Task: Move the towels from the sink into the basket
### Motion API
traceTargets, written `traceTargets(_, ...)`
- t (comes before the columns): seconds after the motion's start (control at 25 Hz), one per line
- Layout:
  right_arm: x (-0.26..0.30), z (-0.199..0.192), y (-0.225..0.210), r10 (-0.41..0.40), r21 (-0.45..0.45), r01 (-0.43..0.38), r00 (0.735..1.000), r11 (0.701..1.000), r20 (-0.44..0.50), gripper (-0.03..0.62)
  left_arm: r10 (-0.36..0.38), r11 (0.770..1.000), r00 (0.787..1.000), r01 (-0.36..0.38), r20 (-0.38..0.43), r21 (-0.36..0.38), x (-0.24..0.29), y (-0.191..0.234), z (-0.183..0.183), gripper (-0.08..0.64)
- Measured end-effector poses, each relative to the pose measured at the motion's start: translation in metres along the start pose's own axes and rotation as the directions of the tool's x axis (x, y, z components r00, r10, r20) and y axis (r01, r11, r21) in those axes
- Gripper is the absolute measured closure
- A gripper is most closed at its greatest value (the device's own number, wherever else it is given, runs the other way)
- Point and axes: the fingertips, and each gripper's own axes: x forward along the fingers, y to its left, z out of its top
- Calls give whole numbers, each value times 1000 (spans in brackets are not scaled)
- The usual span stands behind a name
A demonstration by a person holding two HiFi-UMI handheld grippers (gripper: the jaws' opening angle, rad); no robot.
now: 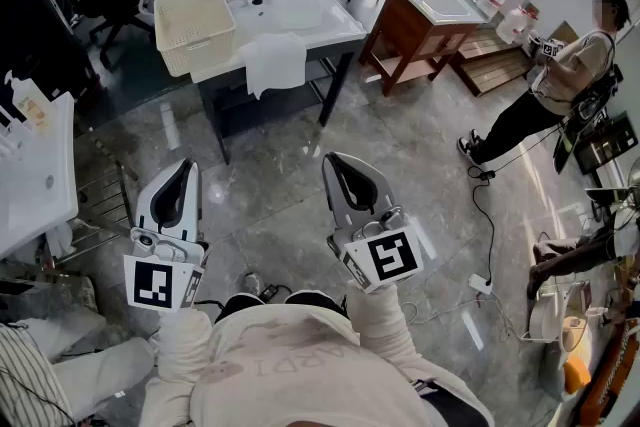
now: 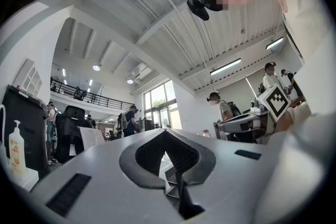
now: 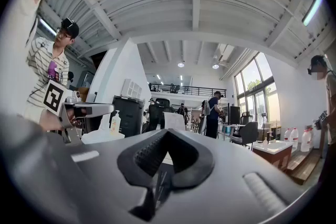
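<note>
Left hand-held gripper [image 1: 188, 164], right hand-held gripper [image 1: 331, 159], closed, open floor [image 1: 270, 200], towel [image 1: 272, 63] overhanging sink [image 1: 300, 7]

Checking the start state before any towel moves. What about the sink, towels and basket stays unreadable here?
- Sink bowl, head view: far off, white on white; its contents cannot be told.
- Basket inside, head view: too small to tell contents.
- Gripper views: left gripper and right gripper mostly hide the sink behind their own shut jaws.
</note>
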Motion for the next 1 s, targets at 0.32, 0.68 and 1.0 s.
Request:
traceTargets(0.32,16,-1,5,-11,0,11,1000,1000,-1,583,-6,1000,1000,6,-8,-4,4,17,-5,554)
traceTargets(0.68,48,-10,14,-66,-6,66,998,998,-8,583,-16,1000,1000,16,-10,-15,8,56,-18,554)
traceTargets(1.0,73,-12,25,-88,32,89,996,996,-4,582,-54,998,999,54,0,-28,13,86,-25,554)
